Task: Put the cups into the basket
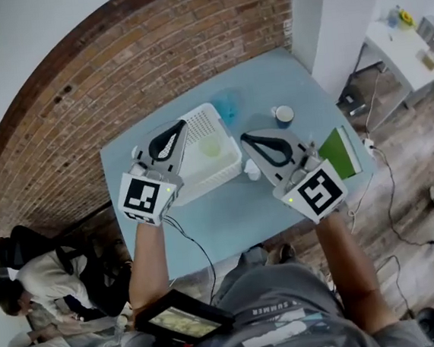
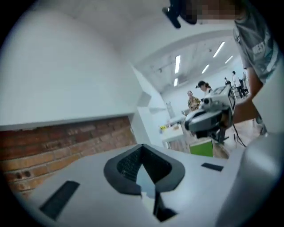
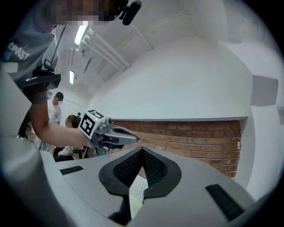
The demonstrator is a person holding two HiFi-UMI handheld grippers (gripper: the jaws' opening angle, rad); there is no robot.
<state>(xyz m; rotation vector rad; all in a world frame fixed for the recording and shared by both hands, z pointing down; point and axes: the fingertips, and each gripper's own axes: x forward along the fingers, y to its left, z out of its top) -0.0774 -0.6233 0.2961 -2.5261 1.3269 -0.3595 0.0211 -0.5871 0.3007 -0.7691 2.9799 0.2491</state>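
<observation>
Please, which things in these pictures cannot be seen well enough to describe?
- Head view: the left gripper covers the basket's left side.
- Head view: the white thing by the right gripper is partly covered and too small to name.
- Both gripper views: each gripper's own body hides nearly all the table.

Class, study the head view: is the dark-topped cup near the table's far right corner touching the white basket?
Apart. The head view shows a strip of bare table between the cup and the basket.

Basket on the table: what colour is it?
The basket is white; the head view shows it best.
</observation>
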